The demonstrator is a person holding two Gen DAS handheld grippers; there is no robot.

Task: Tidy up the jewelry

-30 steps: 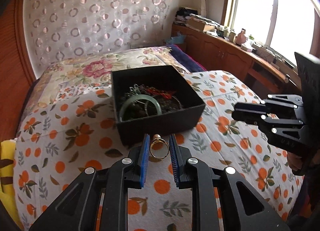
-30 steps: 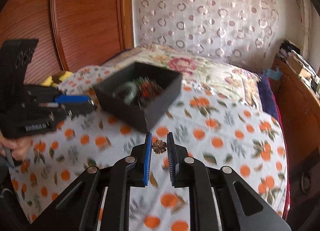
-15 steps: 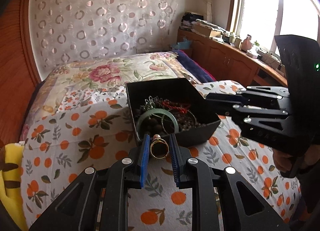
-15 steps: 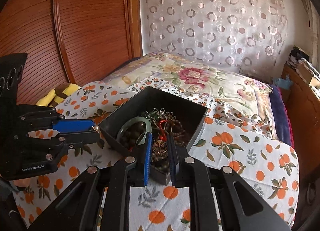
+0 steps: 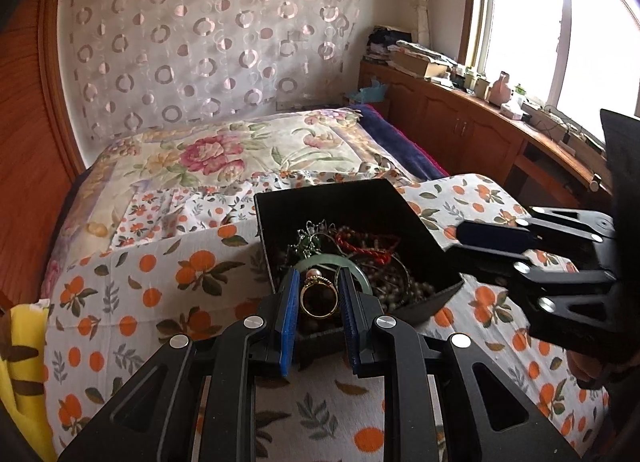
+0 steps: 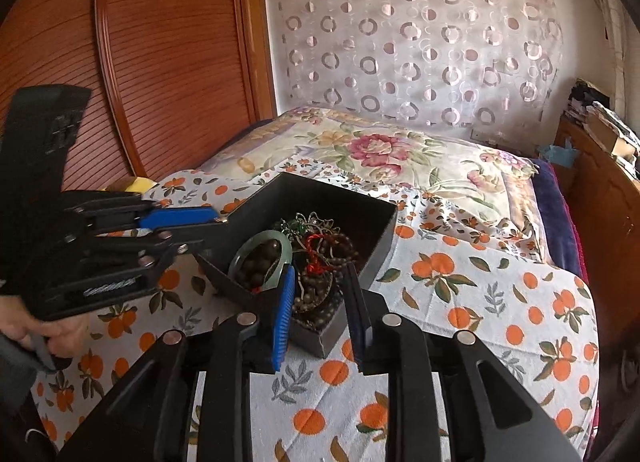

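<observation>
One black box [image 5: 420, 229] sits on the bed [image 5: 168, 274], on the bedspread printed with oranges, and holds the jewelry: one pale green bangle [image 5: 352, 264], one red cord bracelet [image 5: 368, 246], several strands of brown beads [image 6: 316, 302] too tangled to count, and a silvery piece with green stones [image 5: 310, 240]. The left gripper [image 5: 318, 302] has its two blue-padded fingers [image 5: 289, 312] clenched on one gold ring [image 5: 318, 298] topped with a pinkish pearl, held just above the near edge of the box. The right gripper [image 6: 318, 302] hovers over the box's near corner with its two fingers [image 6: 283, 314] spread and nothing between them. A white label on the left gripper's side shows in the right wrist view, but it is too blurred to read
</observation>
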